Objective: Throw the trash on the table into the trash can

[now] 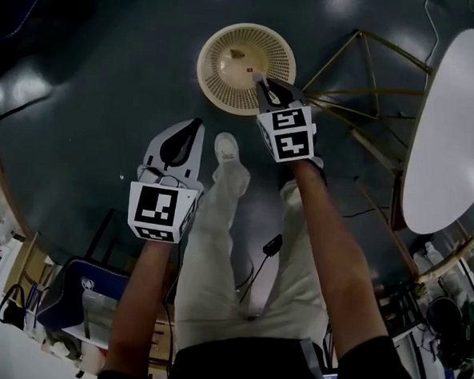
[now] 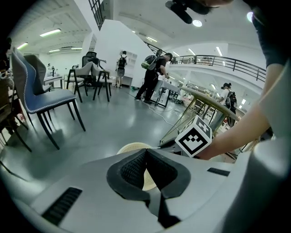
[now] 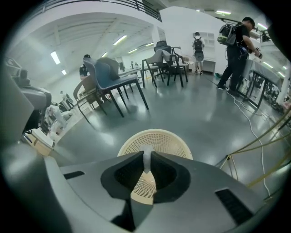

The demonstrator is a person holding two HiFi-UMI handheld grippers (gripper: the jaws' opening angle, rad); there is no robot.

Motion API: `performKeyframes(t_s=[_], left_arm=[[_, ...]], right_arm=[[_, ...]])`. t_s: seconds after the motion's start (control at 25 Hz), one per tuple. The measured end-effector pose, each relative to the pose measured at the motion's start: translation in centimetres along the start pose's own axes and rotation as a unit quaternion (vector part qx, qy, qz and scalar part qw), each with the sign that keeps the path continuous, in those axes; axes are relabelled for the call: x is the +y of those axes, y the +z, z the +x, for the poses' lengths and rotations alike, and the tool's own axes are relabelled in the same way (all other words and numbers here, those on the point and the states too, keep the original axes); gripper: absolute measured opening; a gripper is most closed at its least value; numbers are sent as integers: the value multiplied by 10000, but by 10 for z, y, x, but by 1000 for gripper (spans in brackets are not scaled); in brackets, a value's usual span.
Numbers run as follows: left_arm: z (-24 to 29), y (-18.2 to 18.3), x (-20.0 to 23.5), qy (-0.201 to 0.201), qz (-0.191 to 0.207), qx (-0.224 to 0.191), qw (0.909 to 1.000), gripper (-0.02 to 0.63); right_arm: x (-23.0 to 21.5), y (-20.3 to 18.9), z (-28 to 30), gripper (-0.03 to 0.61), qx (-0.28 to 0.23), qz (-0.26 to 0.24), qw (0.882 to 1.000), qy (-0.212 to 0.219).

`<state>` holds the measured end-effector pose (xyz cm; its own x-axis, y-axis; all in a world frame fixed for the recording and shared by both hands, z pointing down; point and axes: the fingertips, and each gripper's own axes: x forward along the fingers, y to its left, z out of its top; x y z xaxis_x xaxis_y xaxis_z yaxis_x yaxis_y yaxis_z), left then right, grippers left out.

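The cream mesh trash can (image 1: 246,67) stands on the dark floor in front of the person's feet. My right gripper (image 1: 263,82) hangs over its near rim, shut on a thin whitish piece of trash (image 3: 147,160) that sticks up between the pads, with the can (image 3: 157,139) directly below. My left gripper (image 1: 196,124) is lower left of the can, above the floor, jaws shut with nothing between them. In the left gripper view, the shut left gripper (image 2: 146,151) points toward the can (image 2: 132,148), with the right gripper's marker cube (image 2: 194,136) beside it.
A white oval table (image 1: 457,126) on gold legs (image 1: 364,80) stands to the right of the can. The person's legs and white shoe (image 1: 227,148) are between the grippers. A blue chair (image 2: 43,98) stands at the left, and people stand farther back in the hall.
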<state>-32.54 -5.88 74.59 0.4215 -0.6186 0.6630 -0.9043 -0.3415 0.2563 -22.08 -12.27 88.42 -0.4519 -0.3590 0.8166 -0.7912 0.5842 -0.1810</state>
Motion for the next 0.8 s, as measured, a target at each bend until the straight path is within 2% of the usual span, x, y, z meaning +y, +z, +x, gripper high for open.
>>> performKeyframes(t_s=[0.16,0.32,0.56,0.8], left_arm=[[9,1,6,-77,179,1,9998,15],[12,0,14,-99,248,22,9996,15],[12,3,19,-44,253,16,9997,15],[-7,29,8,-123,323,-80,9994,15]], right_arm=[[3,-6,11,60,55,-30,10000,27],[7,-10,20,135,147,-127,9998,80],[7,-7,13,143,65,-86,9999,90],[15,26,-30,143,-237,-137,9996,39]])
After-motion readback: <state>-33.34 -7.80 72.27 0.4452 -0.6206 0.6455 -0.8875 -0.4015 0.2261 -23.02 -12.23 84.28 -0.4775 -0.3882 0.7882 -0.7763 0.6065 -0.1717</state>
